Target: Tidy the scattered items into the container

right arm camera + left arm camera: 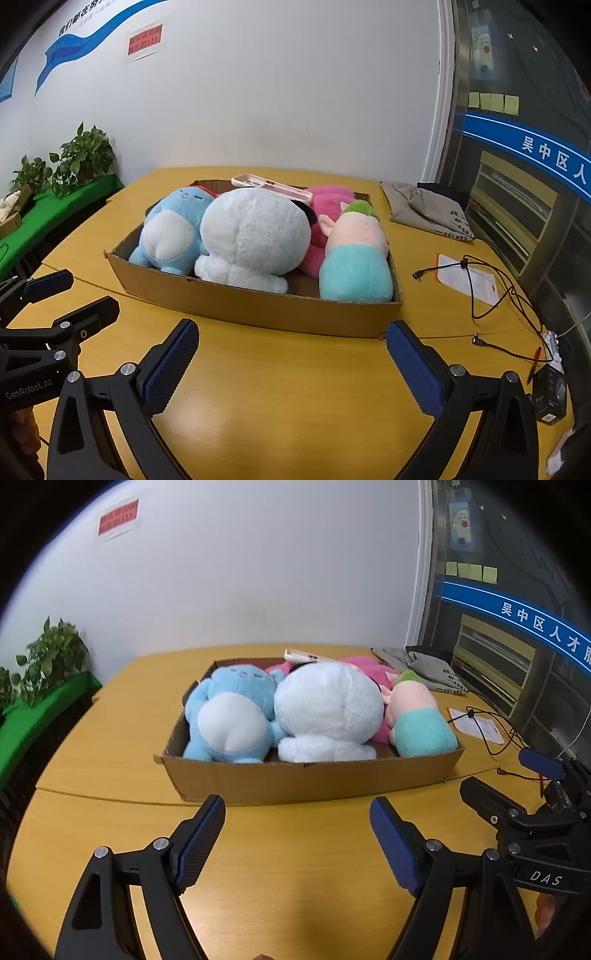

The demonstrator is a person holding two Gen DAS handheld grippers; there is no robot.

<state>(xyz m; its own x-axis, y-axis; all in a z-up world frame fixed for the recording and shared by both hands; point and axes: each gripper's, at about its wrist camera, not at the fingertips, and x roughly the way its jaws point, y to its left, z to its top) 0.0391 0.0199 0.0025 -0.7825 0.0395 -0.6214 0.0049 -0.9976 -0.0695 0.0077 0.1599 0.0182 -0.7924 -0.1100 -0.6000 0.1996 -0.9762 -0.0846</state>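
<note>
A shallow cardboard box (306,781) (258,306) stands mid-table. In it lie a blue plush (231,716) (168,230), a big white plush (328,710) (255,236), a pink plush (373,670) (328,206) and a pink-and-teal plush (421,720) (356,258). A white-and-pink phone case (310,657) (273,188) rests on top at the back. My left gripper (297,812) is open and empty, in front of the box. My right gripper (291,336) is open and empty, also just in front of the box. Each shows at the edge of the other's view (517,782) (77,291).
On the table's right lie a grey cloth bag (432,672) (424,210), a white packet (476,725) (469,277), black cables (498,295), a red pen (533,363) and a small black box (550,397). Plants on a green table (74,166) stand left. A wall is behind.
</note>
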